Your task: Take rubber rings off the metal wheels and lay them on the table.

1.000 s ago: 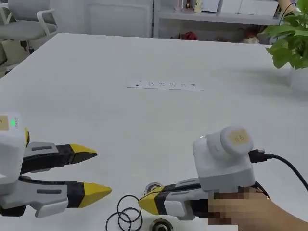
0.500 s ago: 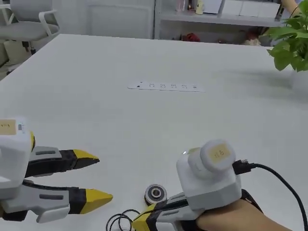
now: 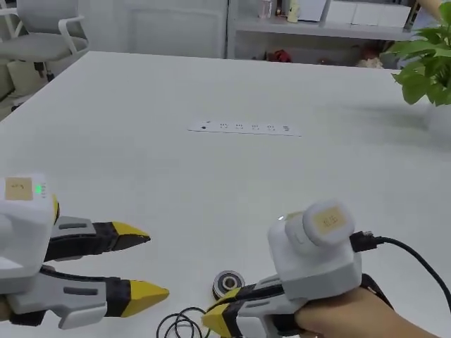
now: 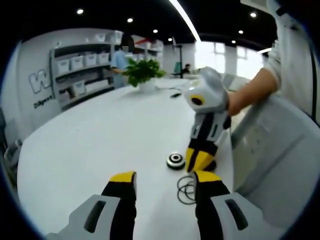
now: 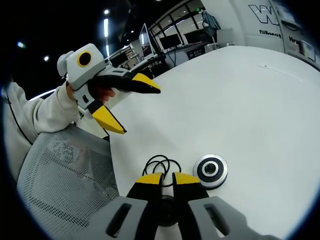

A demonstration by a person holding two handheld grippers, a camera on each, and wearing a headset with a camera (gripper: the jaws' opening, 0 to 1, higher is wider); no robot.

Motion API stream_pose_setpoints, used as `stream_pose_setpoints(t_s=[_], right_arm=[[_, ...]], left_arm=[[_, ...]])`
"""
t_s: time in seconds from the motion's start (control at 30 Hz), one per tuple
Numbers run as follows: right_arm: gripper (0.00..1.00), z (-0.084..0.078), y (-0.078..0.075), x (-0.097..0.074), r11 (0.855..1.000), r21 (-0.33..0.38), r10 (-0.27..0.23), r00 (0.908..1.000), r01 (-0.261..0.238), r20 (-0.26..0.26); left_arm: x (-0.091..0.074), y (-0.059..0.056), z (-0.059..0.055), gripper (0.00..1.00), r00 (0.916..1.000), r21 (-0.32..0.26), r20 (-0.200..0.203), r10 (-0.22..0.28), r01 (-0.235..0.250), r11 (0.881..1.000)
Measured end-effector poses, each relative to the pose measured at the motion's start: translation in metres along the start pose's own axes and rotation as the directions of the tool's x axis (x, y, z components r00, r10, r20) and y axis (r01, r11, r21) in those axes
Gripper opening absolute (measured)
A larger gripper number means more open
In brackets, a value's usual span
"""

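Rings (image 5: 161,164) of black rubber lay looped on the table (image 3: 246,190) just ahead of your right gripper (image 5: 168,178), with a metal wheel (image 5: 210,170) just right of its tips. Its jaws were drawn almost together; whether they pinched anything I couldn't tell. Your left gripper (image 3: 156,264) hung spread wide, empty, with the loops just beyond its right jaw.

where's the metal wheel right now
In the head view the metal wheel lies bottom centre, just right of the rubber rings, by the right gripper.
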State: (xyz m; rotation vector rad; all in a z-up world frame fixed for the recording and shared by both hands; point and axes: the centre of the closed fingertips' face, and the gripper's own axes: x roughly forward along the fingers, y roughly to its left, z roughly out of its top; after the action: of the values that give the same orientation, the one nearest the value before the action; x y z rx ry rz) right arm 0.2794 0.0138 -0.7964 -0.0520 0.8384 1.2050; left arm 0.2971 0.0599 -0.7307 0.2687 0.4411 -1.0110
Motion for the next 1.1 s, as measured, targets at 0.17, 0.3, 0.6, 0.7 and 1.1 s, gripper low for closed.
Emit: stream_pose_setpoints(t_s=[0.17, 0.3, 0.6, 0.7, 1.1], right_arm=[[0.08, 0.009, -0.009, -0.011, 1.000, -0.008, -0.021, 0.9989, 0.022, 0.041], [0.11, 0.015, -0.015, -0.018, 0.999, -0.019, -0.037, 0.9969, 0.038, 0.069], [0.22, 0.017, -0.031, -0.030, 0.995, -0.060, -0.072, 0.9928, 0.077, 0.096], [0.23, 0.013, -0.038, -0.032, 0.994, -0.060, -0.087, 0.9923, 0.092, 0.088], [0.26, -0.004, -0.049, -0.030, 0.987, -0.109, -0.111, 0.9921, 0.117, 0.059]], left_arm=[[0.001, 0.000, 0.003, 0.49, 1.0000, 0.002, 0.002, 0.000, 0.000, 1.000], [0.003, -0.001, 0.006, 0.51, 1.0000, 0.012, 0.006, -0.004, 0.004, 1.000], [0.014, -0.002, 0.023, 0.53, 0.9996, 0.050, 0.013, -0.025, 0.025, 0.998], [0.022, -0.006, 0.029, 0.53, 0.9987, 0.074, 0.012, -0.050, 0.049, 0.996], [0.063, -0.024, 0.036, 0.46, 0.9901, 0.137, -0.012, -0.140, 0.140, 0.981]])
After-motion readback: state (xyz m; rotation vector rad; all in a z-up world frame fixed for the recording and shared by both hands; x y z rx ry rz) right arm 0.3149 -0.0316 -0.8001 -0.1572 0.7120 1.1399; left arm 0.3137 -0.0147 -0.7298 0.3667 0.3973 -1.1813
